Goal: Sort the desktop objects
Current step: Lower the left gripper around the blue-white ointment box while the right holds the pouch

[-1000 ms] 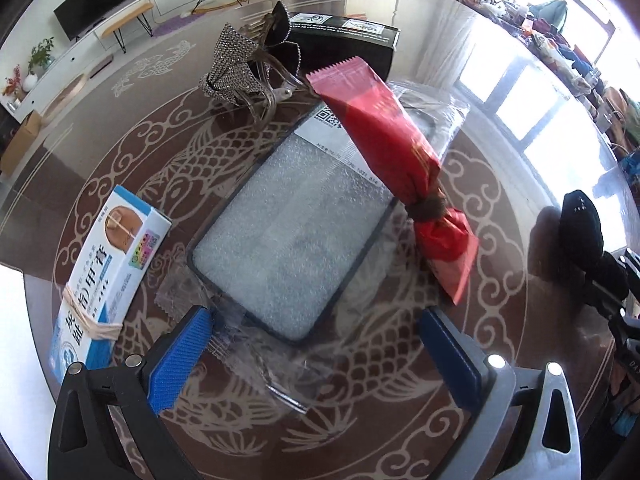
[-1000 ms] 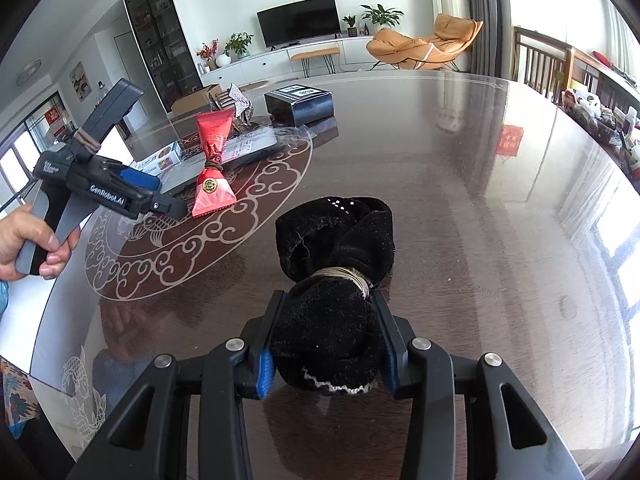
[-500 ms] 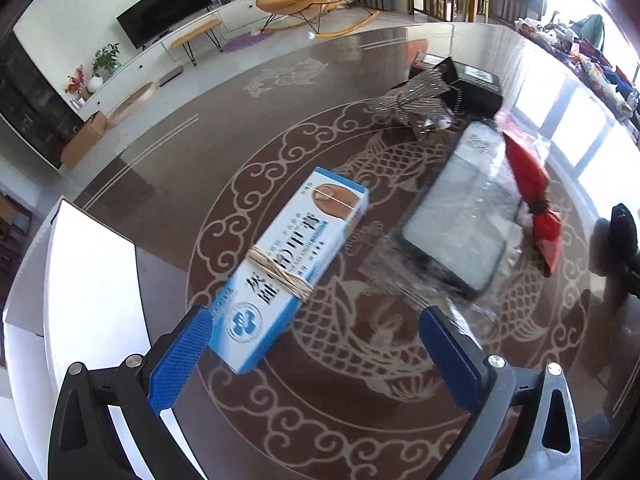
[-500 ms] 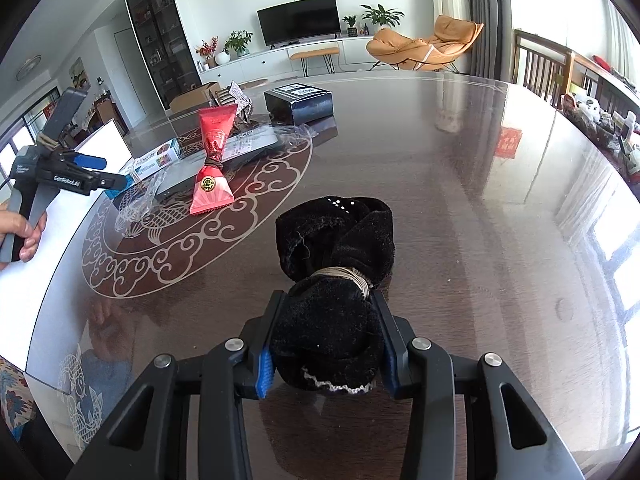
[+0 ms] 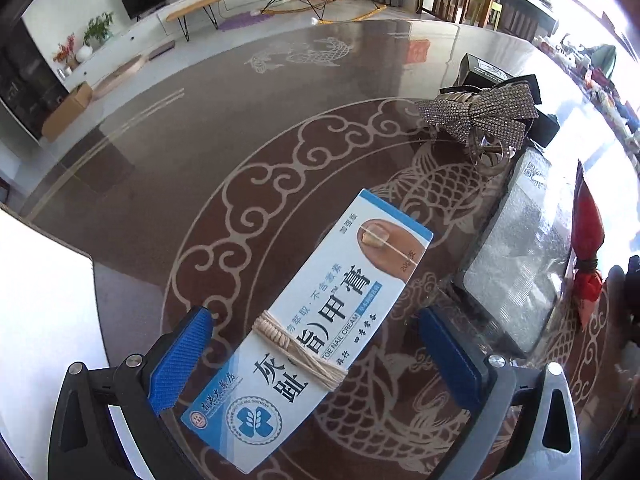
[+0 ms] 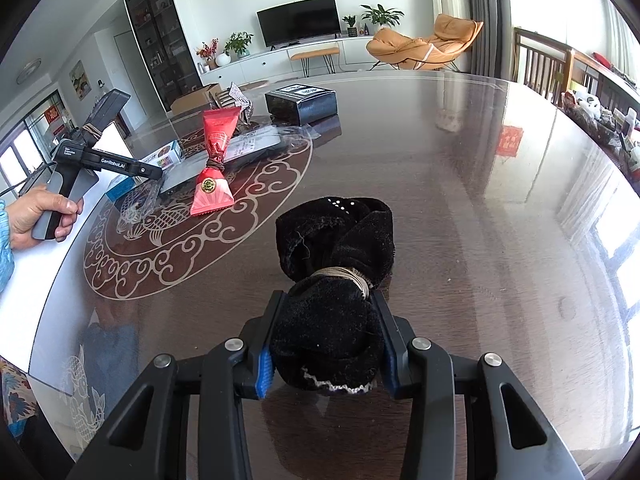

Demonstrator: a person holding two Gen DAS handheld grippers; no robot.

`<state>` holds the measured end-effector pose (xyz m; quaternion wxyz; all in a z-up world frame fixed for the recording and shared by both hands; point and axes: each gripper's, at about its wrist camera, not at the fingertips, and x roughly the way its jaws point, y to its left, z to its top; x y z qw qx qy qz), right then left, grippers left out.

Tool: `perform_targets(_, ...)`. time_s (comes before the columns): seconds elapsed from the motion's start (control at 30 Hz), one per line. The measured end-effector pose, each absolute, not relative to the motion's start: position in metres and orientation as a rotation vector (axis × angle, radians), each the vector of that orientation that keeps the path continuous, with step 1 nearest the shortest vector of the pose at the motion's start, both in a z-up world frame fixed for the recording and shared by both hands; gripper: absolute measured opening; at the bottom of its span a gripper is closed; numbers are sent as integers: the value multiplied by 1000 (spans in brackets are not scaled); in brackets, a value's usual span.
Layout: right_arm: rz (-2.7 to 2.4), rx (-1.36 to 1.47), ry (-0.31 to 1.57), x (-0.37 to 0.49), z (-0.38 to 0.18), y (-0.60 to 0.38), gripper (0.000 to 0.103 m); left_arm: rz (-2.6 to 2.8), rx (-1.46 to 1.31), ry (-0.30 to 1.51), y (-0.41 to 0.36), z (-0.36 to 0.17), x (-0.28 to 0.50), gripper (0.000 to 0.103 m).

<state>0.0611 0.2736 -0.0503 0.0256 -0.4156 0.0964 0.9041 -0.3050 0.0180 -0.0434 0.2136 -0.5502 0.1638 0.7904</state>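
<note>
A blue-and-white toe nail cream box (image 5: 320,328) with a rubber band round it lies on the patterned table. My left gripper (image 5: 316,360) hovers over the box, open, one blue pad on each side and neither touching it. In the right wrist view a hand (image 6: 36,216) holds that gripper (image 6: 148,170) at the table's left side. My right gripper (image 6: 326,344) is shut on a black sock bundle (image 6: 336,248) tied with a band, which rests on the glass.
Right of the box lie a bubble-wrapped dark slab in a clear bag (image 5: 516,256), a red packet (image 5: 586,240), a sparkly bow clip (image 5: 480,114) and a black box (image 6: 300,106). A white sheet (image 5: 40,300) covers the table's left edge.
My left gripper has swung left, from over the bubble-wrapped slab to over the toe nail cream box. The right gripper and the sock bundle have not moved.
</note>
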Motion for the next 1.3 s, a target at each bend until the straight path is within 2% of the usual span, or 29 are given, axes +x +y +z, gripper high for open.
perform_targets(0.03,2794,-1285,296,61,-50,273,42,2189,-1535,414,14,-44,-307,103)
perform_targets(0.17,2793,-1285,292,61,-51,272,42,2189,-1492,440,12,-44,-297,103)
perform_targets(0.3,2793,-1285,291,61,-51,272,42,2212,-1444,430,12,-40,-281,84)
perform_targets(0.5,2791,-1286,289,60,-51,271,42,2312,-1408,394,1,-36,-246,81)
perform_targets(0.6,2788,-1286,281,60,-52,270,42,2389,-1394,362,-11,-34,-235,74)
perform_targets(0.73,2785,-1287,269,60,-52,269,42,2421,-1435,290,-24,-34,-248,74)
perform_targets(0.97,2782,-1288,259,59,-53,269,42,2412,-1456,331,-5,-37,-274,74)
perform_targets(1.0,2782,-1288,259,59,-53,269,42,2431,-1443,364,0,-35,-274,70)
perform_targets(1.03,2783,-1287,261,59,-53,269,42,2443,-1430,376,5,-32,-272,56)
perform_targets(1.1,2786,-1286,271,59,-53,270,42,2475,-1399,393,12,-29,-269,45)
perform_targets(1.3,2790,-1285,286,60,-53,271,42,2471,-1322,348,18,-23,-230,45)
